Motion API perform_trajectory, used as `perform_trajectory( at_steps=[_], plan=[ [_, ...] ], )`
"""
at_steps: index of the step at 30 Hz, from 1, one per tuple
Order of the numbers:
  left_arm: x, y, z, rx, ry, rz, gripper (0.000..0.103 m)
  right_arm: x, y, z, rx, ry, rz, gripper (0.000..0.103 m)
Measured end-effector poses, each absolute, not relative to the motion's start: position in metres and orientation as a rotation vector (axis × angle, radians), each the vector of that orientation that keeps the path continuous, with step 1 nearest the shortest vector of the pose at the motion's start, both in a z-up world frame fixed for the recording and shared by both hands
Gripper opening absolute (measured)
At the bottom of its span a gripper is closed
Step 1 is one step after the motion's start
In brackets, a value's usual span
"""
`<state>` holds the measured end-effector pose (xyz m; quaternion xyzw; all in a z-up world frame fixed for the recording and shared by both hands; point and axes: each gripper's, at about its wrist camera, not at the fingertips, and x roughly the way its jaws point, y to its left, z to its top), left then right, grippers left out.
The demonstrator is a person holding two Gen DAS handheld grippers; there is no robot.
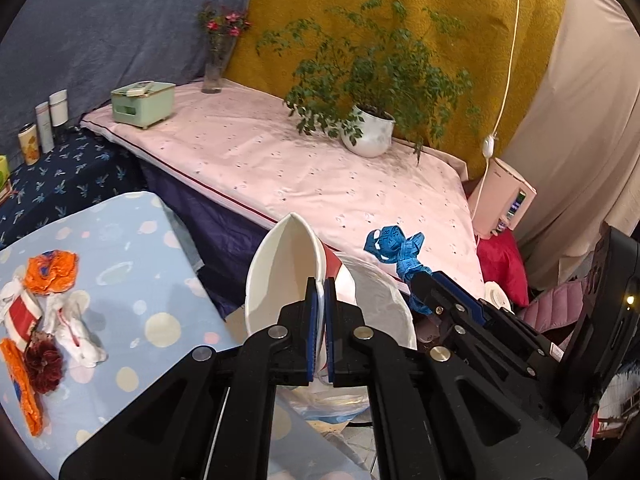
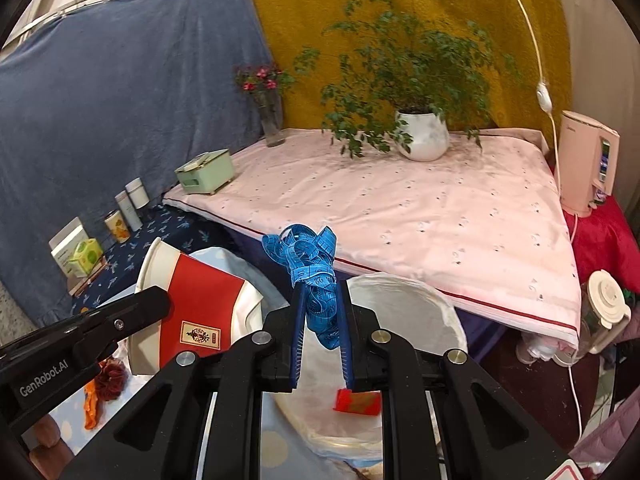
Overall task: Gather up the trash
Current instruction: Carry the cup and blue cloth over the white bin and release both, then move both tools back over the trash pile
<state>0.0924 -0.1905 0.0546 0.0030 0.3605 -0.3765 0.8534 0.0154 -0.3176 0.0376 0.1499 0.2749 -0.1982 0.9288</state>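
My left gripper point(image 1: 321, 280) is shut on the rim of a crushed red-and-white paper cup point(image 1: 280, 272), held up beside the white-lined trash bin point(image 1: 384, 300). The cup point(image 2: 200, 312) and the left gripper's arm also show in the right wrist view. My right gripper point(image 2: 320, 286) is shut on a tangled blue measuring tape point(image 2: 310, 256), held above the bin point(image 2: 404, 308); the tape also shows in the left wrist view point(image 1: 394, 246). A red wrapper point(image 2: 357, 402) lies inside the bin.
More trash lies on the blue dotted table point(image 1: 132, 280): orange wrappers point(image 1: 50, 270), crumpled white paper point(image 1: 76, 336), a dark red flower point(image 1: 42, 364). Behind stands a pink-covered table point(image 1: 312, 168) with a potted plant point(image 1: 368, 132), a green box point(image 1: 142, 104) and a vase point(image 1: 214, 68).
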Motion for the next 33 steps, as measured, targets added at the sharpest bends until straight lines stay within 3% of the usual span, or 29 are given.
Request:
perform_trajectory(
  at_steps=[6, 7, 9, 10, 11, 12, 33],
  plan=[
    [0.092, -0.218, 0.047, 0.033, 0.769, -0.813, 0.004, 0.009, -0.339, 0.024, 0.337, 0.575, -0.432, 0.014],
    [0.093, -0.222, 0.046, 0.035, 0.773, -0.811, 0.008, 0.010, -0.341, 0.022, 0.339, 0.579, -0.435, 0.014],
    [0.093, -0.228, 0.044, 0.039, 0.780, -0.815, 0.027, 0.012, -0.346, 0.018, 0.341, 0.589, -0.439, 0.014],
    [0.093, -0.230, 0.042, 0.042, 0.777, -0.796, 0.043, 0.012, -0.347, 0.016, 0.340, 0.592, -0.444, 0.014],
    [0.093, -0.231, 0.042, 0.041, 0.771, -0.785, 0.052, 0.012, -0.348, 0.015, 0.339, 0.591, -0.447, 0.014],
    [0.093, -0.231, 0.042, 0.041, 0.767, -0.777, 0.054, 0.012, -0.348, 0.015, 0.339, 0.590, -0.449, 0.014],
    [0.108, -0.187, 0.040, -0.009, 0.773, -0.686, 0.055, 0.022, -0.314, 0.022, 0.295, 0.594, -0.413, 0.033]
  ],
)
